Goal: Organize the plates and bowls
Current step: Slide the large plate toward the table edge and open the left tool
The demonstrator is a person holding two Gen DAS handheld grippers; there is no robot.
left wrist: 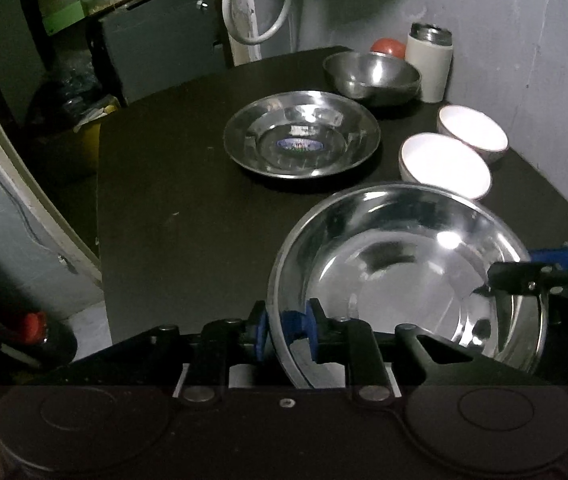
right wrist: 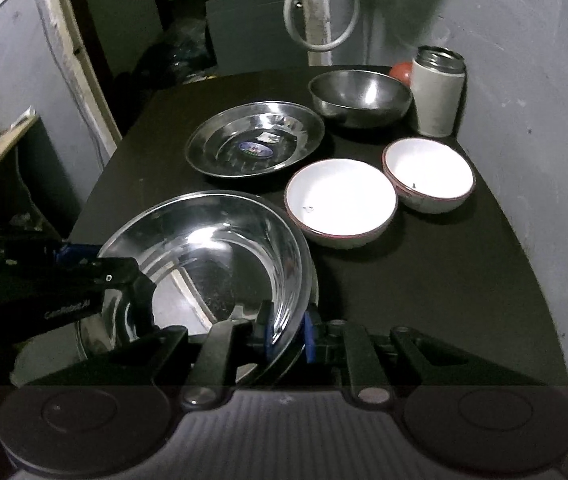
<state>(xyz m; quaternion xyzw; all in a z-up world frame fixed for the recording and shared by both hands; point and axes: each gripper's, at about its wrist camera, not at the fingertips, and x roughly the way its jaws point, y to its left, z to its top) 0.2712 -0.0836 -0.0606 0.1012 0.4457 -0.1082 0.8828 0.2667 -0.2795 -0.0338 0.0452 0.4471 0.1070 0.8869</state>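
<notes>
Near the front edge of the dark table [left wrist: 187, 208] we hold a steel plate [left wrist: 404, 264] between both grippers, and it sits tilted, its near rim raised toward the cameras. Our left gripper [left wrist: 288, 330] pinches the plate's left rim, one blue pad [left wrist: 260, 334] outside and the other inside the rim, jaws closed on the metal. Our right gripper [right wrist: 288, 334] clamps the opposite rim the same way, its blue pads pressed against either face of the edge. From the left wrist view the right gripper's black finger reaches in over the plate's right side, and from the right wrist view the left gripper's black body covers the plate's left part. We cannot tell whether the plate's far rim touches the table. Just beyond it stand two white bowls [right wrist: 342, 202] [right wrist: 430, 174] with thin dark red rims, side by side, close together and upright. Left of them, farther back, lies a second steel plate [right wrist: 255, 138] flat on the table, with a blue oval sticker [right wrist: 255, 149] at its centre. Behind that plate rests a deep steel bowl [right wrist: 360, 96], and beside it against the grey wall [right wrist: 524, 80] stands a white flask [right wrist: 438, 94] with a metal top, a red round object [right wrist: 401, 71] partly hidden behind it. A white cable loop [right wrist: 324, 12] hangs above the table's far end.
</notes>
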